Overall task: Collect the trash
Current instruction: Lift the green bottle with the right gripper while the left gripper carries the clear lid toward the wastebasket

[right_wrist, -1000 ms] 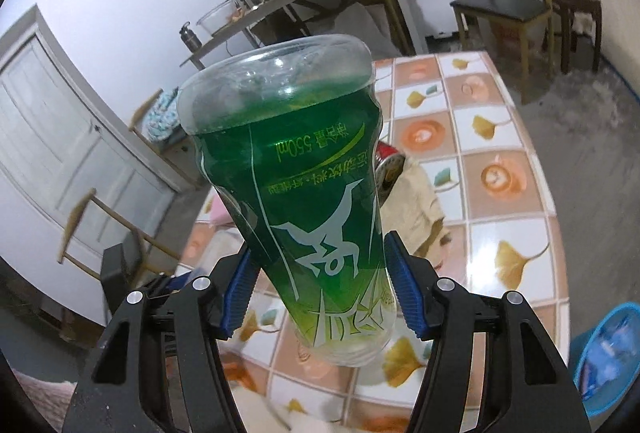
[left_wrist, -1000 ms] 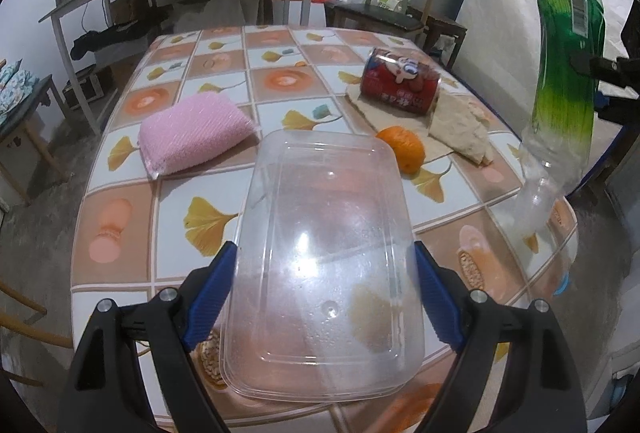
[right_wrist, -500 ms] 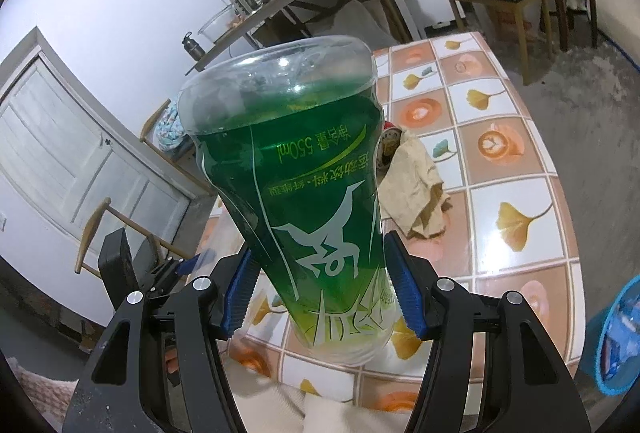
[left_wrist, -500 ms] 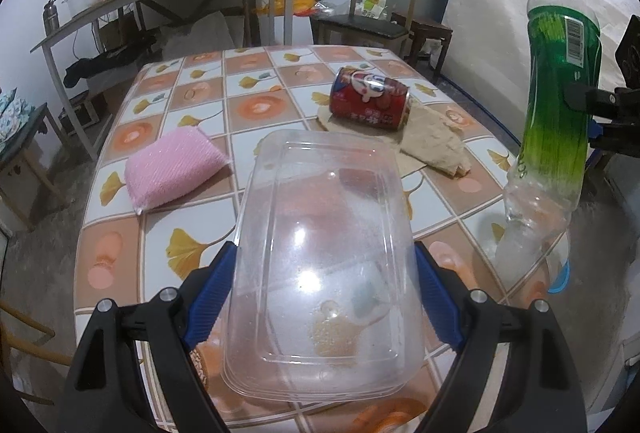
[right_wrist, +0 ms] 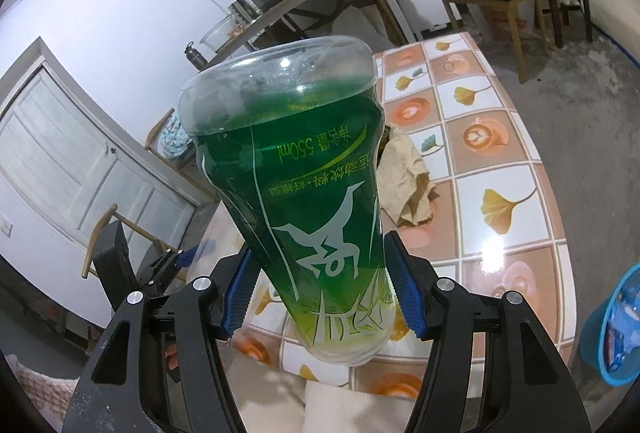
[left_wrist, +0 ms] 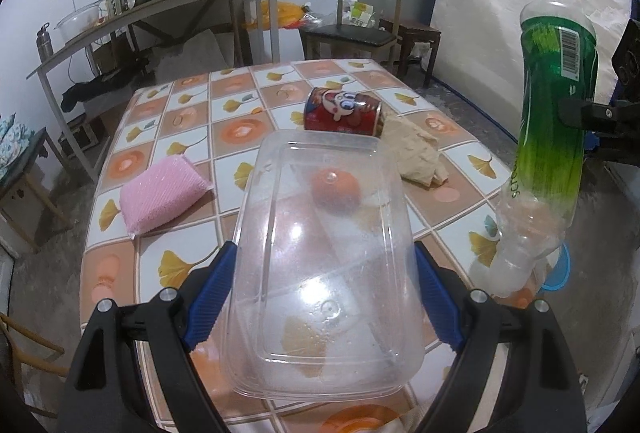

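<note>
- Compared with one second ago, both tools have risen and pulled back from the tabletop (left_wrist: 188,101): in the left wrist view more of the room and of the tabletop's far edge now shows, and the orange (left_wrist: 335,191) is now seen through the container and not beside it.
- I judge that both pieces of trash are lifted clear and the carrying step has begun; the blue bin (right_wrist: 618,329) stands on the floor beside the tabletop, on the right.
- The left tool (left_wrist: 325,307) is closed on the clear plastic container (left_wrist: 324,265), its blue pads pressing the two long sides. The container's long axis runs forward along the fingers, away from the camera.
- The right tool (right_wrist: 318,293) is closed on the green drink bottle (right_wrist: 304,201), gripping its lower label part. The bottle is upside down: its flat base points up, its clear neck points down and toward the tabletop's edge, and its long axis is nearly upright, a little tilted.
- The red can (left_wrist: 344,111), the crumpled brown paper (left_wrist: 416,153) and the pink sponge (left_wrist: 160,189) lie on the tabletop, not yet collected.
</note>
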### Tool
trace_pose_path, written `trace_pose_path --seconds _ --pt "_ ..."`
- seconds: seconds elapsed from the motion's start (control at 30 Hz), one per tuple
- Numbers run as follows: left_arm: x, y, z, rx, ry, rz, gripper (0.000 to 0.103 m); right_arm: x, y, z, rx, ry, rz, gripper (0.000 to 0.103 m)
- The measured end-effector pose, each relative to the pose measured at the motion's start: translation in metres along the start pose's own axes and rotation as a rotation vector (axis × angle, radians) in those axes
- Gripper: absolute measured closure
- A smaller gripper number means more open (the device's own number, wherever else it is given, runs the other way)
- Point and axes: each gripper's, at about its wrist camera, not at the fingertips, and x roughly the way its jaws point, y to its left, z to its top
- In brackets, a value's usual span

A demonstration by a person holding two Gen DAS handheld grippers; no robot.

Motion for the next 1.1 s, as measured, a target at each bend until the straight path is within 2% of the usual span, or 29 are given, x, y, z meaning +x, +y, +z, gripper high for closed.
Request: trace_pose_path --seconds 0.7,1.1 --pt "-0.024 -0.05 0.013 0.098 -0.054 0.001 0.02 -0.031 -0.02 -0.02 0.042 -0.052 0.024 0.045" --pt "-0.03 -0.083 0.016 0.143 -0.064 -0.074 0.02 -0.053 -0.037 -0.053 0.132 -0.112 0.005 0.045"
